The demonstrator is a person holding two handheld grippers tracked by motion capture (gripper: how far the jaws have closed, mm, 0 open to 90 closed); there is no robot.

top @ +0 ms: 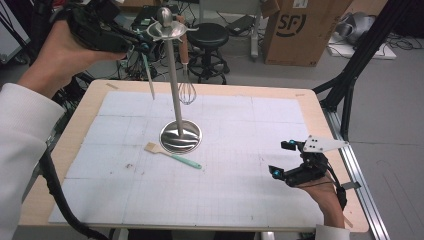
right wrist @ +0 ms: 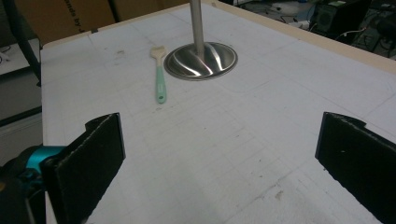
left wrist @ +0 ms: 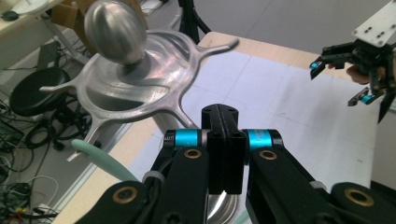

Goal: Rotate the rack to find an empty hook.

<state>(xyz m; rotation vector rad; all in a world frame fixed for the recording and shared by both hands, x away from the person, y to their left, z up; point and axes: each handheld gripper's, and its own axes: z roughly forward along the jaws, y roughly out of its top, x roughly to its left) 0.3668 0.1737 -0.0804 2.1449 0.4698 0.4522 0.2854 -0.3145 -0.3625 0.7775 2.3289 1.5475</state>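
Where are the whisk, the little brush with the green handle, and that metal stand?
whisk [top: 187,92], high view, on its wire loops.
brush [top: 173,155], high view, on its green handle.
metal stand [top: 180,136], high view, on its round base.

Person in white sleeves with two black handheld grippers.
Left gripper [left wrist: 223,140] shows cyan collars and brass pivot screws; right gripper [top: 289,159] carries a grey three-cornered plate; a black cable trails.

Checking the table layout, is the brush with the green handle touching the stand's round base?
Apart. The right gripper view shows white mat between the brush and the base.
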